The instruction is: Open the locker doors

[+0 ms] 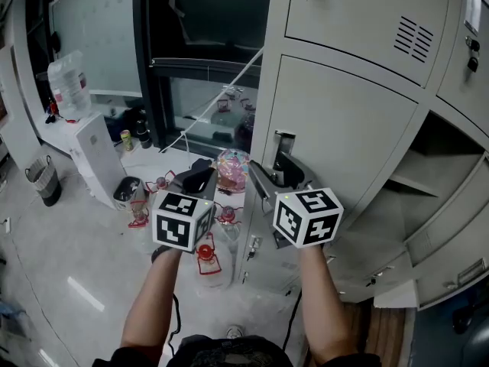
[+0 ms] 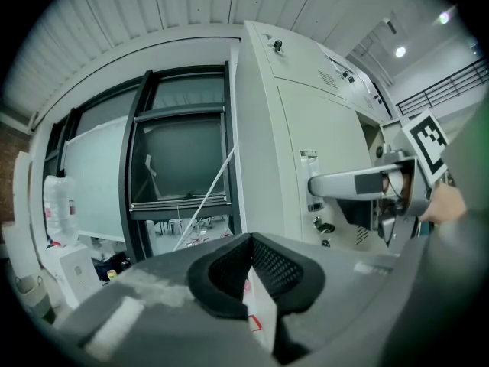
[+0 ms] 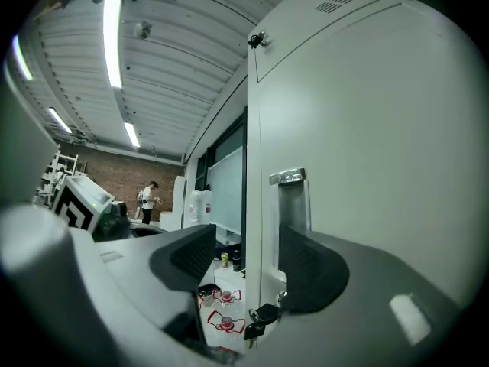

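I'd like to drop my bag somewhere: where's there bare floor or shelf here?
Bare floor lies between the white unit and the person's left arm. The open compartment looks bare too. Crowded: small red items at the locker's foot.

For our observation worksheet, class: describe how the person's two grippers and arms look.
The left gripper and right gripper each have a grey body, black jaws with ribbed pads, and a white cube bearing black square markers. The forearms are bare, with no sleeves in view.
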`<state>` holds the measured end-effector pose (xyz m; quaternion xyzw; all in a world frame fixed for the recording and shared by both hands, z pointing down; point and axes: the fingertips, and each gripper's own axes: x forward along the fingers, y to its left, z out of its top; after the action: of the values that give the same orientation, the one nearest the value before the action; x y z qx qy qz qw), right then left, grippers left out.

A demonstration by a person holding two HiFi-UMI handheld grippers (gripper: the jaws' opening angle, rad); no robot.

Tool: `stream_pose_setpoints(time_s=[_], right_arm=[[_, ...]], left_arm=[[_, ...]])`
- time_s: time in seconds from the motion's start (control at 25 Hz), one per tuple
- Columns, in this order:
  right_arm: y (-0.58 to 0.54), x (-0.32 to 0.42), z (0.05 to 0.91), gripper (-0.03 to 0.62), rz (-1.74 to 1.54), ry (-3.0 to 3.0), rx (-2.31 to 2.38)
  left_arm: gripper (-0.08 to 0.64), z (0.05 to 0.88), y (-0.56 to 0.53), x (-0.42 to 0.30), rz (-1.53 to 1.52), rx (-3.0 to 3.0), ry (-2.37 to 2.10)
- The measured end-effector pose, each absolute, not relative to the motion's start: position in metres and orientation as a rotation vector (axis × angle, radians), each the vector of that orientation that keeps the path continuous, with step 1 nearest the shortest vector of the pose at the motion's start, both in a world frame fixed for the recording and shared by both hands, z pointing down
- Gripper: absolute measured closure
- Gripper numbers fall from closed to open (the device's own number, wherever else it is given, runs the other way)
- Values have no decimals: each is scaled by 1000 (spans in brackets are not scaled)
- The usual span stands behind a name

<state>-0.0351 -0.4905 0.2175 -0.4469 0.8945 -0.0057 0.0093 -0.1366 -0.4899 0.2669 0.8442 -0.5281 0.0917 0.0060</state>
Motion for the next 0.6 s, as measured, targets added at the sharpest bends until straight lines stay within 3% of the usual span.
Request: stream_pose_setpoints(time_s=[0.6], right_arm=[[-478, -41, 219, 353, -16, 2703, -1569]], left_arm=[[555, 267, -498, -134, 272, 2769, -1437]])
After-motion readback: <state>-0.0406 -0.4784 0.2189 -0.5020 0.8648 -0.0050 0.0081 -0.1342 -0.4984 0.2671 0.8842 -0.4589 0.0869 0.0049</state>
